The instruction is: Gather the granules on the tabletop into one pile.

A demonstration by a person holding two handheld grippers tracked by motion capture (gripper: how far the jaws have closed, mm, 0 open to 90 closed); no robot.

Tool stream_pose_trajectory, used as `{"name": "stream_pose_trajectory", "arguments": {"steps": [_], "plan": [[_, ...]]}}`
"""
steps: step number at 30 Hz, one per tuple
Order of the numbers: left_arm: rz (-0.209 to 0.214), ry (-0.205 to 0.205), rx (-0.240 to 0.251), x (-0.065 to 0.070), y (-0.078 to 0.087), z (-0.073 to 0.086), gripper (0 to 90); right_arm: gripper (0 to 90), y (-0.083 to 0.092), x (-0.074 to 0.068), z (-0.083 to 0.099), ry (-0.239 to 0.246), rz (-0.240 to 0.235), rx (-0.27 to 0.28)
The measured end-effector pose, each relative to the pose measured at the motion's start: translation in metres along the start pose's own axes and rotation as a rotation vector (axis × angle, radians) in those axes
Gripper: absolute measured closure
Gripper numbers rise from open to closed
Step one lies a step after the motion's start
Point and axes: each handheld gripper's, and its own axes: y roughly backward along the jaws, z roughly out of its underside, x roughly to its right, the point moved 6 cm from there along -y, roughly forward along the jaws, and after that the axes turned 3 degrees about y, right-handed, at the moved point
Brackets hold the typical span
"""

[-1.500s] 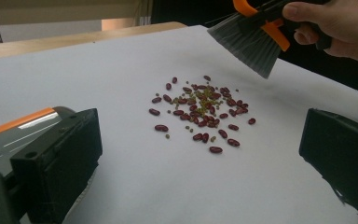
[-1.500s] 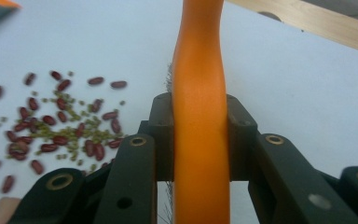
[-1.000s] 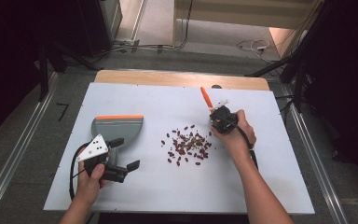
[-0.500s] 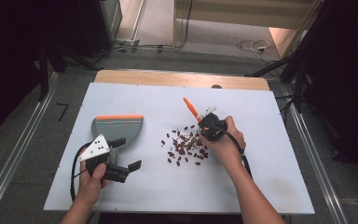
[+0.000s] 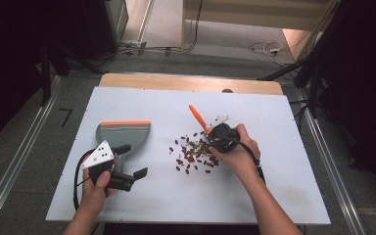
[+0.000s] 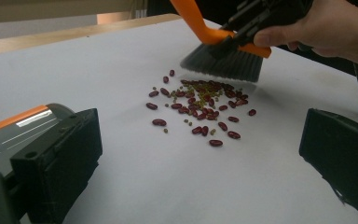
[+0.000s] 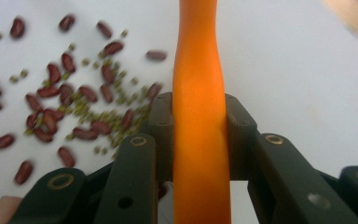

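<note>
At the table's near edge, the left gripper rests with jaws apart, holding nothing, just beside a grey plastic dustpan with an orange lip. Farther on, the right gripper is clamped on an orange-handled hand brush, its dark bristles poised above scattered red and green beans mid-table.
</note>
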Motion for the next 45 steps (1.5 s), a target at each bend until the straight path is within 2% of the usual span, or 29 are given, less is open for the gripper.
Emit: {"name": "stream_pose_trajectory", "arguments": {"steps": [2, 5, 9, 11, 14, 15, 16, 17, 20, 21, 26, 32, 33, 35, 38, 39, 40, 42, 43, 45], "plan": [[0.000, 0.001, -0.001, 0.000, 0.000, 0.000, 0.0, 68.8, 0.002, 0.007, -0.006, 0.000, 0.008, 0.024], [0.001, -0.002, -0.004, 0.000, -0.001, 0.000, 0.0, 68.8, -0.004, 0.015, -0.019, 0.046, 0.039, 0.057], [0.000, -0.006, -0.006, 0.000, -0.001, 0.001, 0.0, 68.8, -0.022, 0.023, -0.033, 0.131, 0.069, 0.049], [-0.001, -0.006, -0.008, -0.001, -0.001, 0.001, 0.0, 68.8, -0.032, 0.026, -0.038, 0.237, 0.082, 0.064], [0.001, -0.006, -0.010, -0.001, -0.002, 0.001, 0.0, 68.7, -0.046, 0.021, -0.042, 0.301, 0.089, 0.036], [0.002, -0.005, -0.010, -0.001, -0.002, 0.001, 0.0, 68.8, -0.050, 0.017, -0.042, 0.318, 0.069, 0.028], [0.002, -0.005, -0.011, -0.001, -0.002, 0.002, 0.0, 68.7, -0.052, 0.012, -0.042, 0.312, 0.045, 0.029], [0.003, -0.005, -0.012, -0.001, -0.002, 0.002, 0.0, 68.7, -0.053, 0.009, -0.043, 0.312, 0.045, 0.028], [0.007, -0.002, -0.014, -0.001, -0.002, 0.002, 0.0, 68.7, -0.053, -0.001, -0.040, 0.339, 0.016, 0.000], [0.010, 0.000, -0.012, -0.001, -0.002, 0.001, 0.0, 68.6, -0.052, -0.004, -0.039, 0.351, 0.021, -0.007], [0.010, 0.000, -0.010, 0.000, -0.003, 0.001, 0.0, 68.6, -0.041, -0.016, -0.033, 0.354, -0.071, 0.004], [0.004, 0.000, -0.004, -0.001, -0.002, 0.001, 0.0, 68.5, -0.030, -0.030, -0.024, 0.395, -0.110, -0.001], [0.007, 0.000, -0.004, 0.000, -0.002, 0.001, 0.0, 68.5, -0.026, -0.034, -0.022, 0.414, -0.129, -0.001], [0.010, 0.002, -0.005, 0.000, -0.002, 0.001, 0.0, 68.5, -0.024, -0.037, -0.021, 0.408, -0.135, -0.002], [0.009, 0.003, -0.004, 0.000, -0.002, 0.001, 0.0, 68.5, -0.018, -0.040, -0.019, 0.429, -0.153, 0.004], [0.008, 0.002, -0.005, 0.000, -0.002, 0.001, 0.0, 68.6, -0.016, -0.039, -0.019, 0.420, -0.148, 0.010], [0.008, 0.002, -0.006, 0.000, -0.002, 0.001, 0.0, 68.7, -0.011, -0.035, -0.021, 0.406, -0.165, 0.021], [0.012, 0.006, -0.004, -0.001, -0.002, 0.000, 0.0, 68.7, -0.010, -0.032, -0.023, 0.400, -0.158, 0.040], [0.018, 0.015, 0.003, 0.000, -0.002, 0.000, 0.0, 68.7, -0.008, -0.030, -0.026, 0.393, -0.136, 0.049], [0.018, 0.016, 0.005, 0.000, -0.002, 0.000, 0.0, 68.7, -0.008, -0.026, -0.033, 0.412, -0.125, 0.063]]}}
